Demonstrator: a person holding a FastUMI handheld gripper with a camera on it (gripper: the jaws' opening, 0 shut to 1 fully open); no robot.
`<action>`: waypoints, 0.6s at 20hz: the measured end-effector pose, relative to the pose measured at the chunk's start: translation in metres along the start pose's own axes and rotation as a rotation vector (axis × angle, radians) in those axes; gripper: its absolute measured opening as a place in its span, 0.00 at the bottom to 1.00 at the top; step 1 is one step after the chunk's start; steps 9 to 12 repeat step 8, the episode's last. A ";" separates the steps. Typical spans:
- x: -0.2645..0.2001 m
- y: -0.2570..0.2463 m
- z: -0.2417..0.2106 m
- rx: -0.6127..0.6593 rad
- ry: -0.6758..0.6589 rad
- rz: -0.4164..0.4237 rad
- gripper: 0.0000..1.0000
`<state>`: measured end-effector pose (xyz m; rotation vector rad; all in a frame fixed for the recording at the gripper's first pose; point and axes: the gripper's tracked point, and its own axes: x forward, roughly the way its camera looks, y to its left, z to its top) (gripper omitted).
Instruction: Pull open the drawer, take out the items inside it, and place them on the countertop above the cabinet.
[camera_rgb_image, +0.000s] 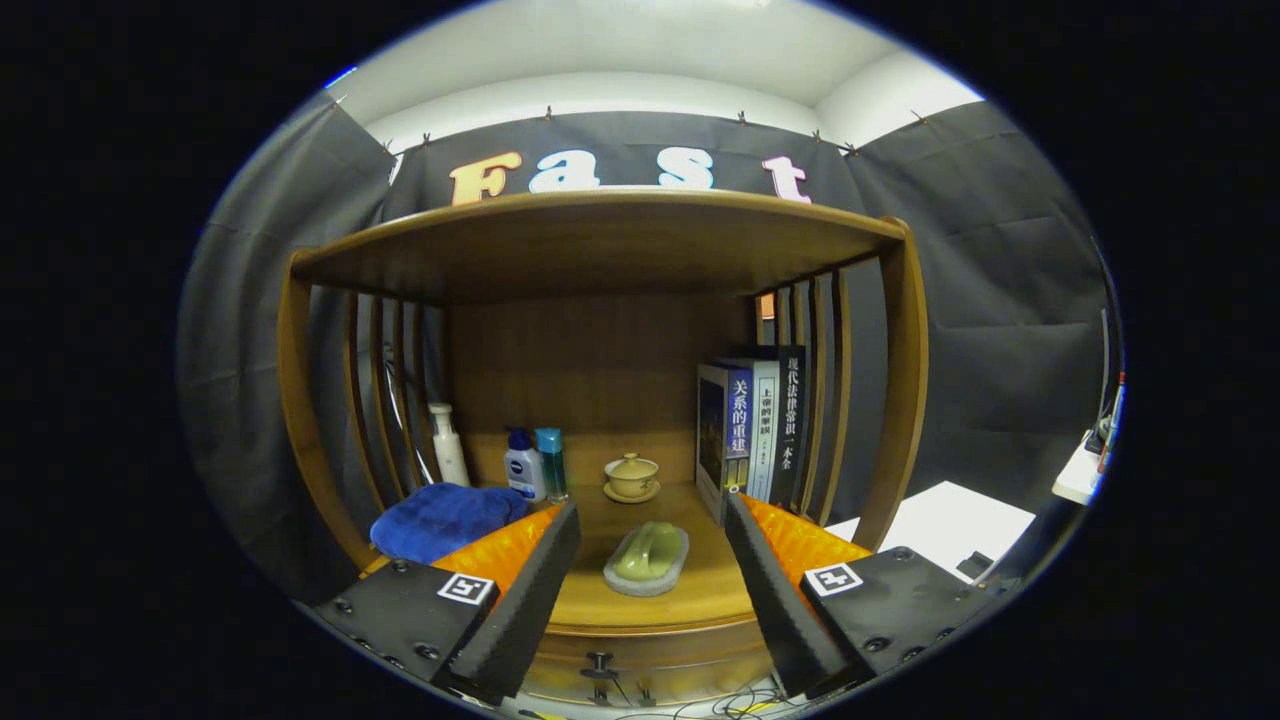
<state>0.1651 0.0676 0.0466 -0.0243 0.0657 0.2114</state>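
Counter (650, 600): wooden, under a shelf.
Drawer knob (599, 662): below, between the fingers.
Claw (650, 590): open, empty.

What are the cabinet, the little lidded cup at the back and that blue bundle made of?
Cabinet: looks like wood, brown with a soft sheen and faint grain. Lidded cup on its saucer: probably glazed ceramic, pale and glossy. Blue bundle: soft cloth, folded and fuzzy. The gripper is open, holding nothing.
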 end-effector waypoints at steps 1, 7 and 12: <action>0.001 0.002 -0.001 0.004 -0.002 0.003 0.97; 0.002 0.011 -0.011 0.003 0.020 0.008 0.97; 0.002 0.012 -0.011 0.003 0.021 0.008 0.97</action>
